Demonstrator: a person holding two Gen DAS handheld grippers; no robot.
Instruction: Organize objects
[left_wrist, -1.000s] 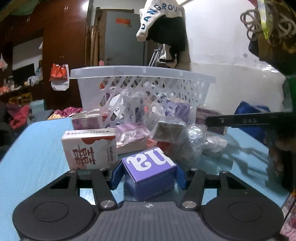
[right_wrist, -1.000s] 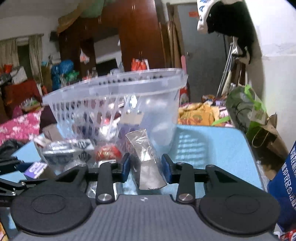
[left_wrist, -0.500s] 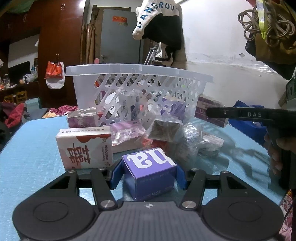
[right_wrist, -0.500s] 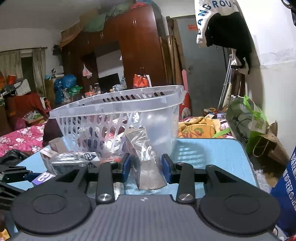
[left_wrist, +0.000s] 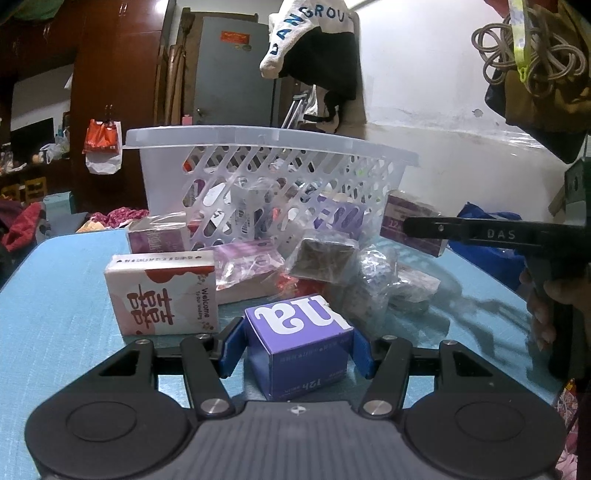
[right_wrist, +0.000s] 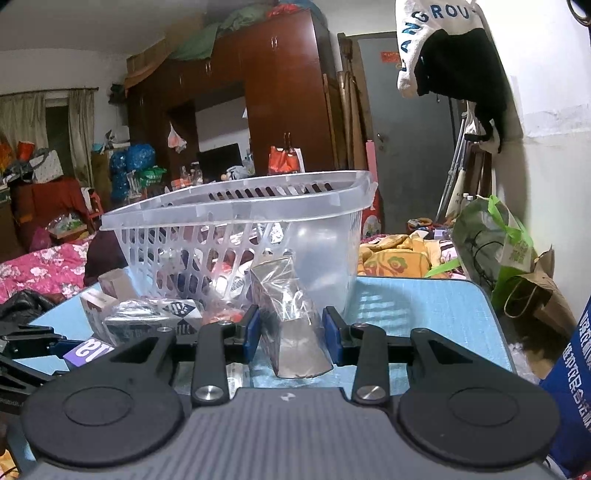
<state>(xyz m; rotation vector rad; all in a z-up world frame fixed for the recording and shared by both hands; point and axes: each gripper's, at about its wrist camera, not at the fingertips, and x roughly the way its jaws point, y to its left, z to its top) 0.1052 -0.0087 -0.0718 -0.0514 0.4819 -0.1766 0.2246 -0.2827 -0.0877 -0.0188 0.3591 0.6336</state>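
The left gripper (left_wrist: 295, 343) pinches the purple cardboard box (left_wrist: 299, 343); the right gripper (right_wrist: 291, 332) pinches a silver foil packet (right_wrist: 291, 325). Lift both clear (no tilting) toward the white plastic basket (left_wrist: 273, 147) at twelve o'clock on the blue bench (left_wrist: 55, 280).

A purple box (left_wrist: 301, 345) with white lettering, a translucent white lattice basket (left_wrist: 273, 177), a blue table (left_wrist: 51, 280).

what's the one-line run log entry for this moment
left gripper: shut on purple box | right gripper: shut on clear-wrapped packet | basket: on blue table, holds items | loose boxes and packets in front
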